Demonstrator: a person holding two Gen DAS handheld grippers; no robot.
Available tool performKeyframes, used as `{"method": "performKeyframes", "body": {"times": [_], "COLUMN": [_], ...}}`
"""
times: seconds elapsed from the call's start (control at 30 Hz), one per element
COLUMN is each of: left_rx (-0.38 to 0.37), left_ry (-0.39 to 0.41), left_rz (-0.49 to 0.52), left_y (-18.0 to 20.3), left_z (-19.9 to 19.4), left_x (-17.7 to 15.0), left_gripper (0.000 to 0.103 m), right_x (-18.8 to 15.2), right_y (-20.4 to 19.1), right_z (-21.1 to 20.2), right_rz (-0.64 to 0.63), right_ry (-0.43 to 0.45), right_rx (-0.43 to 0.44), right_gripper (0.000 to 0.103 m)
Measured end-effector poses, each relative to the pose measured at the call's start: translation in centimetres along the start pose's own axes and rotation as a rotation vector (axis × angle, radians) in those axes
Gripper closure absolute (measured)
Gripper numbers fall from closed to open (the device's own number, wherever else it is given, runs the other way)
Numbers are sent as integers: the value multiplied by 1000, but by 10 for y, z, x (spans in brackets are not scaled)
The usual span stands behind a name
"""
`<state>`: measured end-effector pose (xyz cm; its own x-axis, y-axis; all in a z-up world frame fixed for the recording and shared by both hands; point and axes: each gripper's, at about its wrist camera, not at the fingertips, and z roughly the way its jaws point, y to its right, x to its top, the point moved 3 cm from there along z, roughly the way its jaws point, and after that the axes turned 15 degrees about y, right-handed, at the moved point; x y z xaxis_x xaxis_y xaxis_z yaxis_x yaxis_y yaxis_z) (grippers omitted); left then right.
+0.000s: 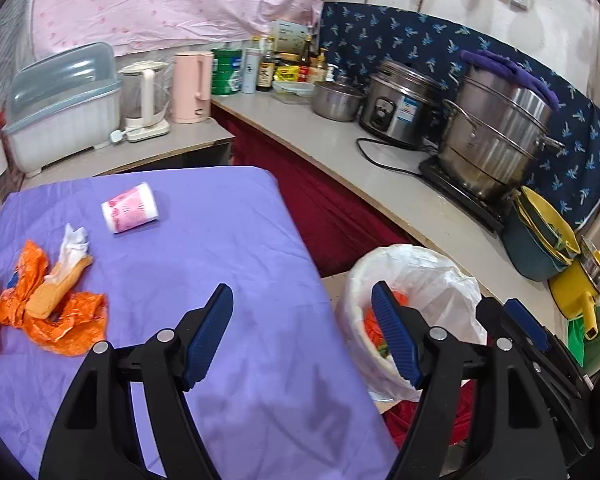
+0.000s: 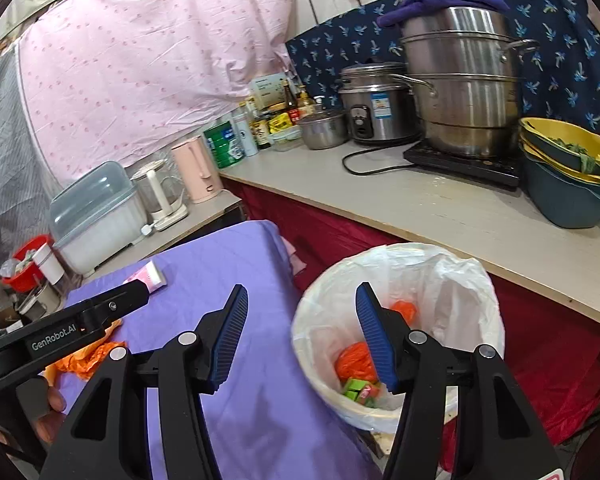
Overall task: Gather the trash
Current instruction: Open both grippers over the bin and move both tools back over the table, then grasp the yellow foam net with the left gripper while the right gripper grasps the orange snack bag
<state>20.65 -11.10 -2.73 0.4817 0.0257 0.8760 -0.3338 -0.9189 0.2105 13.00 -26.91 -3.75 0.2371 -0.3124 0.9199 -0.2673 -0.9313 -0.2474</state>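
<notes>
Cup (image 1: 130,208) on side, mouth facing left

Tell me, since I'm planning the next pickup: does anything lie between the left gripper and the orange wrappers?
Nothing visible does. Only bare purple cloth separates the open left gripper from the orange wrappers; the pink cup lies farther back.

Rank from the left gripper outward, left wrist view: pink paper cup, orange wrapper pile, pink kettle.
1. Orange wrapper pile: on the purple cloth, left of the left gripper.
2. Pink paper cup: lying on its side, farther up the cloth.
3. Pink kettle: on the back counter.
</notes>
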Motion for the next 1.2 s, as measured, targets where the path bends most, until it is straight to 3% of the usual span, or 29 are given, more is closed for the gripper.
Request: {"method": "performKeyframes", "body": {"times": [0.5,0.97,1.2], "left_rx": [197,459,545], "left_ry": [32,-4,-23], "left_rz": [-79,-117,-152], "left_y": [-127,-264,-316], "left_z": [-50,-89,-94], "left_x": [-8,-42,-56], "left_gripper": [35,34,30], "right_x": [-32,-90,-123], "right_y": [-111,-222,-263], "right_z": [-1,20,41], "right_rz": [-66,-121,-147], "right_ry": [-71,-189,-256], "right_rx": [162,315,360], "right_gripper": [48,48,48]}}
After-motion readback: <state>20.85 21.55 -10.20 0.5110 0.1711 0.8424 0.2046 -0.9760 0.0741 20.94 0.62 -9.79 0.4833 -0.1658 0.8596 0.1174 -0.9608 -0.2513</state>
